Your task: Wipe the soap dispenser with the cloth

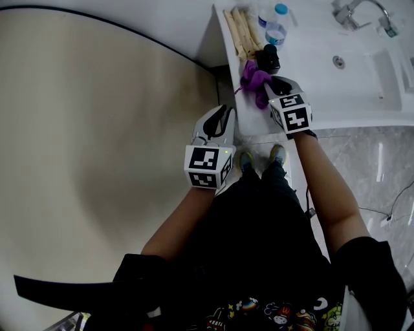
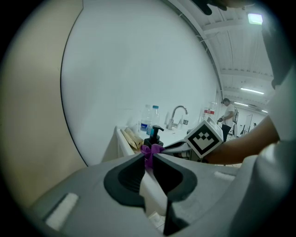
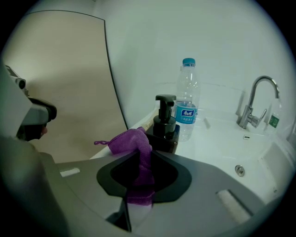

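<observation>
A black pump soap dispenser [image 1: 268, 58] [image 3: 165, 127] stands at the left end of the white sink counter [image 1: 362, 97]. My right gripper [image 1: 270, 85] [image 3: 142, 155] is shut on a purple cloth [image 1: 254, 79] [image 3: 134, 139], which bunches just in front of the dispenser's base. Whether the cloth touches the dispenser I cannot tell. My left gripper [image 1: 226, 111] [image 2: 149, 157] hangs lower left, off the counter's front edge, shut with nothing in it. From its view the cloth [image 2: 150, 149] and dispenser [image 2: 155, 134] show beyond the jaw tips.
A clear water bottle [image 1: 276, 26] [image 3: 187, 99] stands just behind the dispenser. Pale wooden sticks [image 1: 242, 32] lie along the counter's left edge. A faucet [image 1: 352, 11] [image 3: 252, 104] and basin are to the right. A white wall curves on the left. A person [image 2: 228, 118] stands far off.
</observation>
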The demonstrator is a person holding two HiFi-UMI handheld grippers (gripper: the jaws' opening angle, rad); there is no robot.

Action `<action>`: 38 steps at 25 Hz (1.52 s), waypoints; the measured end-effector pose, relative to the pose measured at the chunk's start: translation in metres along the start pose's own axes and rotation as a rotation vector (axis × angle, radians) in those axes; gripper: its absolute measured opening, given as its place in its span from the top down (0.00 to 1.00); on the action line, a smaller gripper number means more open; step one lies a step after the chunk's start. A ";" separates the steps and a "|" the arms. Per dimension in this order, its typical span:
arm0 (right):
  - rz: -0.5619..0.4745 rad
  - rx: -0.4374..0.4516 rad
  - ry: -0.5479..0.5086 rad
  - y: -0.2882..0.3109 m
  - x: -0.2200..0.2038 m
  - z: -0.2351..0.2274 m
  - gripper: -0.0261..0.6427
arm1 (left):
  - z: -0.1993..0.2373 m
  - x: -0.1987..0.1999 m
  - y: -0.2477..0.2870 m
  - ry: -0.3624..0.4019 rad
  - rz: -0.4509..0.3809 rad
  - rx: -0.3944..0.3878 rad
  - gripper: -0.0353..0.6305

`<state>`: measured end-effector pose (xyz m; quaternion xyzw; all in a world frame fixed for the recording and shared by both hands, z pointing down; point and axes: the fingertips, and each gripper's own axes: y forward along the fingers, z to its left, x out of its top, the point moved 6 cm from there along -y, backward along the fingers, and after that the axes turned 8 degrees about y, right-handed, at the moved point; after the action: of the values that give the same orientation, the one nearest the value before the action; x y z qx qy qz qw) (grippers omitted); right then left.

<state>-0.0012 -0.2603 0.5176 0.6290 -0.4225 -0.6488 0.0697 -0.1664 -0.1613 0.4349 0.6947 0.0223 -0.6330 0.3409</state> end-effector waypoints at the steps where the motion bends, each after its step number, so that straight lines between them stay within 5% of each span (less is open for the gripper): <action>1: 0.003 0.001 -0.004 -0.004 0.000 -0.002 0.81 | -0.001 0.000 0.000 -0.002 -0.001 0.001 0.88; 14: -0.067 0.001 0.045 -0.004 0.014 0.020 0.81 | 0.002 0.003 -0.007 -0.017 -0.015 0.029 0.88; 20: -0.167 -0.083 0.054 0.015 0.050 0.036 0.81 | 0.019 -0.004 -0.021 -0.028 0.000 0.073 0.88; 29: -0.381 -0.213 -0.221 -0.013 0.101 0.058 0.81 | 0.027 -0.007 -0.023 -0.031 -0.018 0.063 0.88; 38: -0.240 -0.216 -0.188 0.000 0.065 0.045 0.81 | 0.022 -0.003 -0.020 -0.032 -0.009 0.034 0.88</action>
<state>-0.0535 -0.2801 0.4617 0.6002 -0.2773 -0.7500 0.0191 -0.1953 -0.1561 0.4294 0.6900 0.0092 -0.6461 0.3262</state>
